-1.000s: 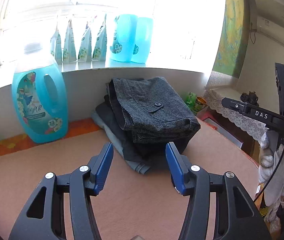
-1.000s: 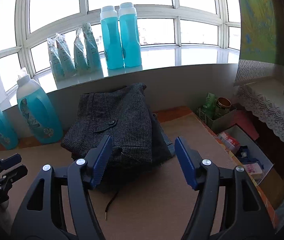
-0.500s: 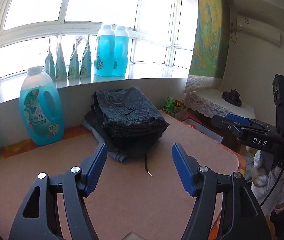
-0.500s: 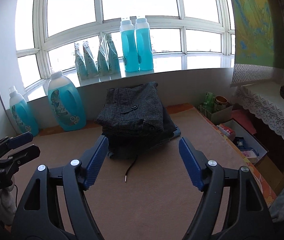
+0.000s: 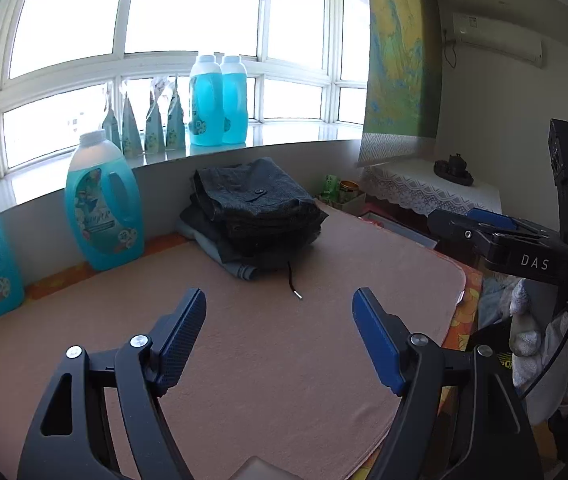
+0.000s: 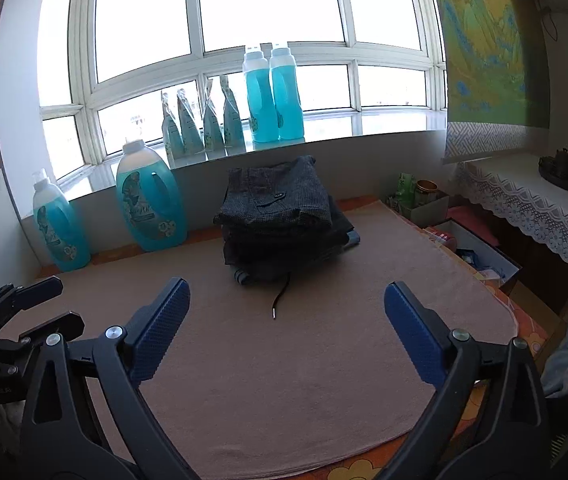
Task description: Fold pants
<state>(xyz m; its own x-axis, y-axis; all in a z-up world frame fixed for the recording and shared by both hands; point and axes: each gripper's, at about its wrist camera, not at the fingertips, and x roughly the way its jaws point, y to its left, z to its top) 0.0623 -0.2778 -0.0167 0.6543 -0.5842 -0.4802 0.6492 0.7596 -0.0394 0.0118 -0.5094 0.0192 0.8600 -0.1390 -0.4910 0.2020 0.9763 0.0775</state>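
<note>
Both sets of jaws stand released and hold nothing — the left gripper (image 5: 278,332) and the right gripper (image 6: 286,320) hang above the bare near half of the counter (image 6: 324,380). A second ago they were close over the pants (image 6: 276,204); now both have pulled back well clear. The pants lie folded on top of a stack of clothes (image 5: 244,236) at the counter's far edge below the windowsill, a black drawstring (image 6: 280,298) trailing forward from the stack. This pair looks finished — likely the next garment follows.
</note>
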